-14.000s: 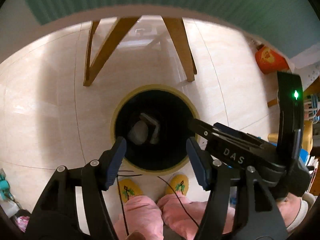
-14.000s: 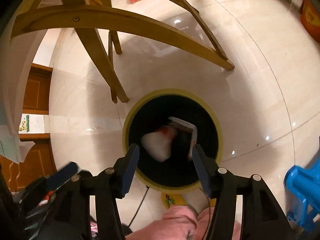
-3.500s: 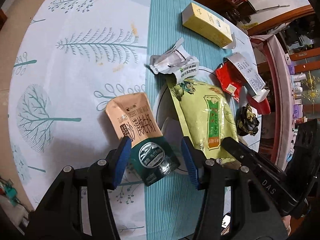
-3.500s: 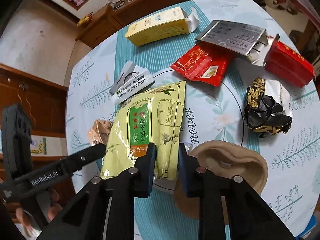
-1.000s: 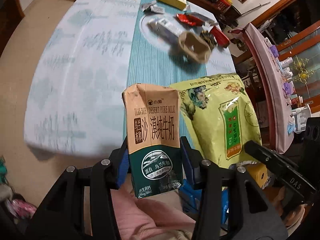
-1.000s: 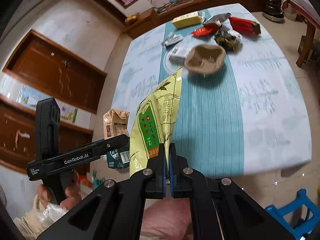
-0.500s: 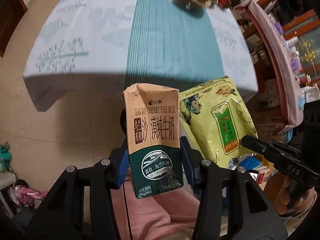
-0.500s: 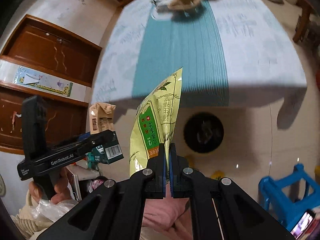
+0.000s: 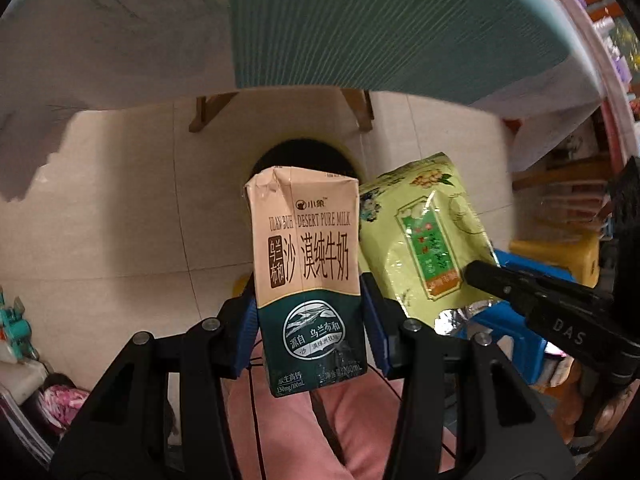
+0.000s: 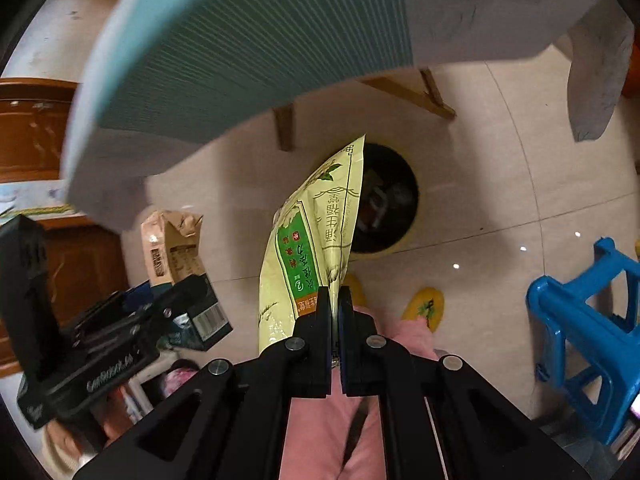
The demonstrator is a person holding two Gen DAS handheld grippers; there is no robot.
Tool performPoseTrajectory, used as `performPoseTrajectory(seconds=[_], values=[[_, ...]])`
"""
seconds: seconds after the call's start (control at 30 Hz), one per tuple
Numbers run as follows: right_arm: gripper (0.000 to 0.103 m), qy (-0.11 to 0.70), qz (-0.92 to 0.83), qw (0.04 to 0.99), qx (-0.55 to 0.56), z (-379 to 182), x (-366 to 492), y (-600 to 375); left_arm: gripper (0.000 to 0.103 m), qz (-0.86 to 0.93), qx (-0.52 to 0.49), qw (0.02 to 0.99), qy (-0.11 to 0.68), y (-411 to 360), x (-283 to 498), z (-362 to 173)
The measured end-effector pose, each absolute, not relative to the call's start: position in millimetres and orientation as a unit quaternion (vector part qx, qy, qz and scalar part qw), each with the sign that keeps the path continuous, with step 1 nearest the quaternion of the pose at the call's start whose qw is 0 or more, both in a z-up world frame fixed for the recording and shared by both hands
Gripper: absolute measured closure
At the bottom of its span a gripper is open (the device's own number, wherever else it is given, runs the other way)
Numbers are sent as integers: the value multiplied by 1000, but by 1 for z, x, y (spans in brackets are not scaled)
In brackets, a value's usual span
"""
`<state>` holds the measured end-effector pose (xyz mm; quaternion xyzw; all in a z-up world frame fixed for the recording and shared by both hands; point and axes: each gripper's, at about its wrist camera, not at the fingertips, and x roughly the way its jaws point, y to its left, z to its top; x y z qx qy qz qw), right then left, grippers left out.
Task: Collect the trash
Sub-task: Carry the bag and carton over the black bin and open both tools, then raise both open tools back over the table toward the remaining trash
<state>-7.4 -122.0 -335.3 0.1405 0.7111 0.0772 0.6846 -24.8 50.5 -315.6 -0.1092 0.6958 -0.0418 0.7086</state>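
My left gripper (image 9: pixel 310 328) is shut on a tan and dark green milk carton (image 9: pixel 308 264), held upright in front of the black trash bin (image 9: pixel 276 156) on the floor, which it mostly hides. The carton also shows in the right wrist view (image 10: pixel 172 244). My right gripper (image 10: pixel 335 304) is shut on the lower edge of a yellow-green snack bag (image 10: pixel 316 240), which stands up beside the yellow-rimmed bin (image 10: pixel 394 200). The bag also shows in the left wrist view (image 9: pixel 420 236), to the right of the carton. Some trash lies inside the bin.
The table with its teal and white cloth (image 9: pixel 360 20) hangs over the top of both views, with wooden legs (image 10: pixel 284 128) behind the bin. A blue plastic stool (image 10: pixel 584 320) stands at the right. My pink trousers and yellow slippers (image 10: pixel 424 304) are below.
Both grippers have swung down from the tabletop toward the floor with the carton and bag still held. The bin has come closer and the table edge now fills the top.
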Motion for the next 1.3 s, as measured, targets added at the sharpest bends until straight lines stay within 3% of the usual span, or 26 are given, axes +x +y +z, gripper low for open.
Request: performPoseTrajectory(seconds=[0.23, 0.5, 0.6, 0.63, 0.7, 0.93, 1.3], values=[[100, 723, 44, 679, 123, -440, 10, -112, 59, -42, -80, 711, 697, 47, -12, -400], [100, 711, 28, 691, 127, -510, 35, -99, 57, -35, -85, 708, 700, 47, 18, -458], [83, 714, 29, 685, 140, -525, 41, -97, 34, -33, -98, 700, 706, 44, 25, -466], [76, 713, 27, 684, 148, -528, 42, -97, 33, -33, -102, 702, 705, 44, 26, -469], [67, 711, 20, 686, 154, -529, 43, -99, 33, -33, -102, 705, 701, 45, 30, -472], [66, 703, 24, 692, 164, -522, 41, -105, 32, -27, -99, 712, 695, 52, 35, -463], [66, 699, 31, 695, 165, -419, 15, -111, 32, -20, -114, 714, 690, 67, 11, -351]])
